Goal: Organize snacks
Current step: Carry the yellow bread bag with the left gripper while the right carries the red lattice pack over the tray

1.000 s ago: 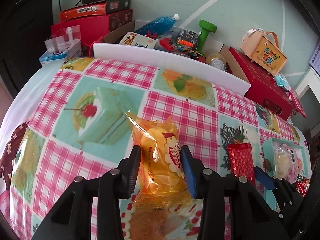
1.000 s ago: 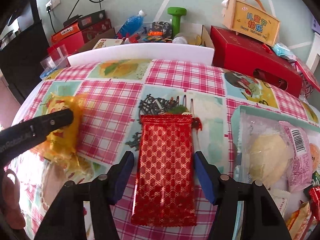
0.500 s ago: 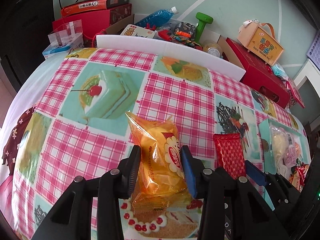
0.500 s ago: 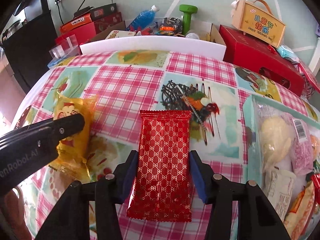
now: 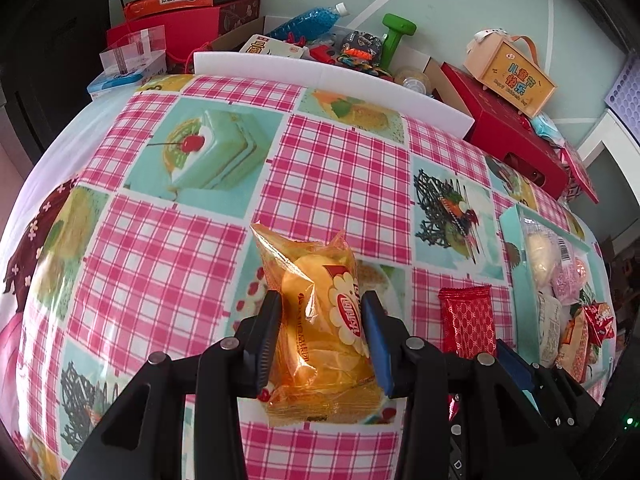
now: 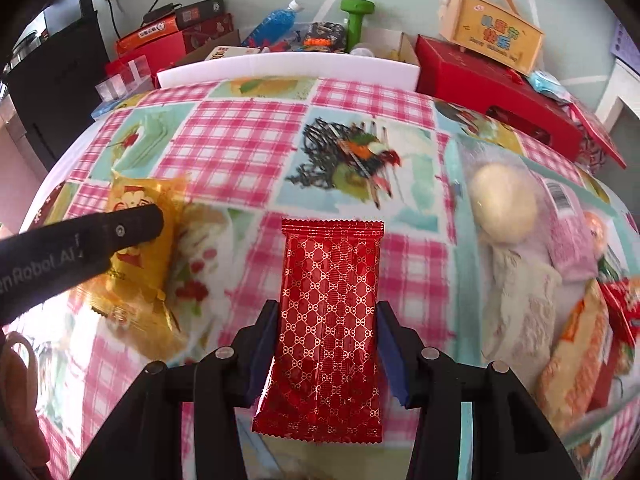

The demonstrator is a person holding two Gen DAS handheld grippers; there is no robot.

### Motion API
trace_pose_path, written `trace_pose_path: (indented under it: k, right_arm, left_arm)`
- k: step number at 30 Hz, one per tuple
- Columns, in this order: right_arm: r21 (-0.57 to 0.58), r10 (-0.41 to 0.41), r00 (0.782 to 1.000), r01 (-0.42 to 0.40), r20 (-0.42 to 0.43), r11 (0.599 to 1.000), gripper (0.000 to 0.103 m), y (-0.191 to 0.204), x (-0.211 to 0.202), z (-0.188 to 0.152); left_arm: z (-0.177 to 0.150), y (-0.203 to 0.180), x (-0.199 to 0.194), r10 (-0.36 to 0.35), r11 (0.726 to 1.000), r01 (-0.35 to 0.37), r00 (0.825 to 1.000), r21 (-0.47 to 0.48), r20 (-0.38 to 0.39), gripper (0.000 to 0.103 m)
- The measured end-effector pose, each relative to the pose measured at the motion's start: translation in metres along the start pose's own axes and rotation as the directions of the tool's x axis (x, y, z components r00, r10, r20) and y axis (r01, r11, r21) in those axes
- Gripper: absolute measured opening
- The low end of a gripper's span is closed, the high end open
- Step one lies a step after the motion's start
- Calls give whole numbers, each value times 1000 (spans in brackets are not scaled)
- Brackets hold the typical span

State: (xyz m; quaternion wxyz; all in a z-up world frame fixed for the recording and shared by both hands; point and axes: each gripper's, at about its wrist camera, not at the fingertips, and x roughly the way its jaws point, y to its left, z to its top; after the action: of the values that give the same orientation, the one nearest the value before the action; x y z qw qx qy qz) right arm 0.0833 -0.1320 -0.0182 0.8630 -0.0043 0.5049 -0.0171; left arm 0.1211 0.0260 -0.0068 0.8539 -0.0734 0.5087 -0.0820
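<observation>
Left tool [image 5: 322, 336] clamped on a translucent orange plastic snack packet [image 5: 320, 320] with a flower-shaped red-and-white logo, black fingers with blue pads [image 5: 376, 344] pressing both long sides, the packet's crimped top sticking out ahead of the fingertips. Under and ahead of this tool: the counter [image 5: 332, 172], covered by a glossy pink-checked cloth printed with cakes and desserts. Far ahead, past the counter's edge: a long white foam board [image 5: 328, 76] standing on edge, with stacked red cardboard boxes [image 5: 188, 20], a blue-filled clear plastic bottle [image 5: 304, 24] and a green dumbbell [image 5: 394, 38] behind it. To the right of the left tool, close beside it: a flat red foil packet [image 6: 328, 320] with a fine gold lattice pattern, caught between the blue pads of the right tool [image 6: 326, 344]. Jaws of that tool just closing in, now set against both long edges of the foil packet, most of its length reaching forward of the fingertips. Seen from the right tool, the left tool's black finger [image 6: 100, 236] lying across the orange packet off to the left. To the right of the right tool: a light teal tray [image 5: 516, 248] holding a heap of wrapped snacks [image 6: 520, 240], among them a pale round bun in clear film and a pink wrapper with a barcode. Ahead and to the right, beyond the counter: a yellow carry box with a strap handle [image 6: 496, 28] sitting on a red box.
</observation>
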Motion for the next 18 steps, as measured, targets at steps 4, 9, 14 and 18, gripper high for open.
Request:
trace_pose_path:
  k: [4, 9, 14, 18]
  right_arm:
    - [8, -4, 1000, 4, 0, 1000, 50, -4, -7, -11]
    - [15, 1, 1000, -1, -1, 1000, 50, -9, -9, -13]
    - [21, 13, 1000, -12, -6, 1000, 50, -13, -9, -14]
    - [33, 29, 1000, -29, -7, 999, 50, -15, -9, -14]
  left_arm:
    - [-5, 1, -3, -3, 1000, 3, 1000, 0, -1, 42]
    - [-5, -4, -1, 38, 999, -37, 999, 12, -11, 50]
    - [-8, -12, 6, 100, 995, -100, 995, 32, -21, 52]
    - [-8, -17, 9, 142, 989, -141, 990, 49, -20, 52]
